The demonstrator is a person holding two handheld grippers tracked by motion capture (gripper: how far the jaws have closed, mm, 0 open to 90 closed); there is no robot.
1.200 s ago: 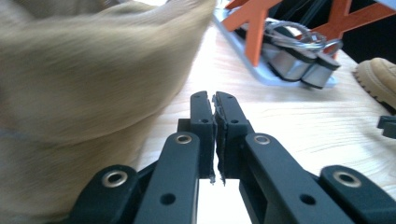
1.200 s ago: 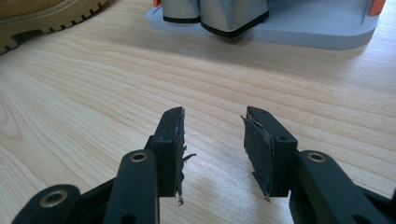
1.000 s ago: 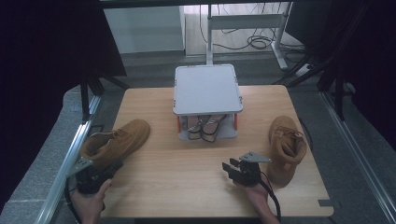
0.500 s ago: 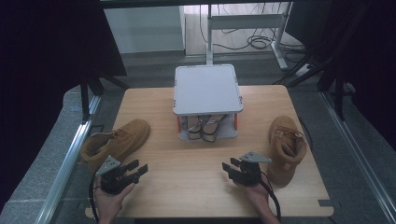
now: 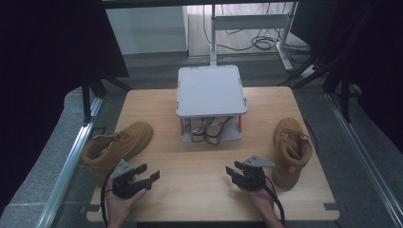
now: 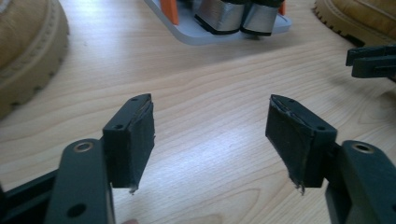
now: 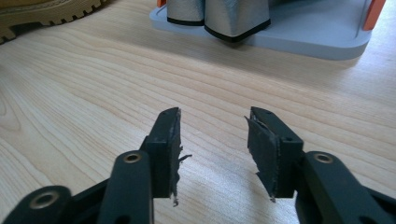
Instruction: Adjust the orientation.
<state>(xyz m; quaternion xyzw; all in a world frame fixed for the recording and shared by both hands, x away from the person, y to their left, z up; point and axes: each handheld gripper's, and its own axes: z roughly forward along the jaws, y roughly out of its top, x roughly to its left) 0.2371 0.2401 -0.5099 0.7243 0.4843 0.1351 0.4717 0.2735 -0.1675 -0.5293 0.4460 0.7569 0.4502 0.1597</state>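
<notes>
Wood covered the whole top of the table [image 5: 204,190], and dark curtains hung around it. Behind both tools stood the biggest thing, a grey shoe rack [image 5: 211,90] with a flat lid, and a pair of silver heeled shoes [image 5: 209,130] was tucked under it.

One tan boot [image 5: 116,149] lay just beside the left gripper [image 5: 145,176], on its outer side. One second before, that gripper sat close up against this boot with its jaws nearly pinched together. Now it had slid away onto bare wood and its jaws had just been opening. They stood spread wide, with nothing but table between them. So the left boot looked let go and left in its spot.

The other tan boot [image 5: 290,152] stood just beside the right gripper [image 5: 237,173], on its outer side, not touching it. That gripper had stayed where it was. Its jaws were partly spread and empty too.

Both boots were down on the table and both hands were free. It seemed one step was over, and the next pick-up had not begun.
</notes>
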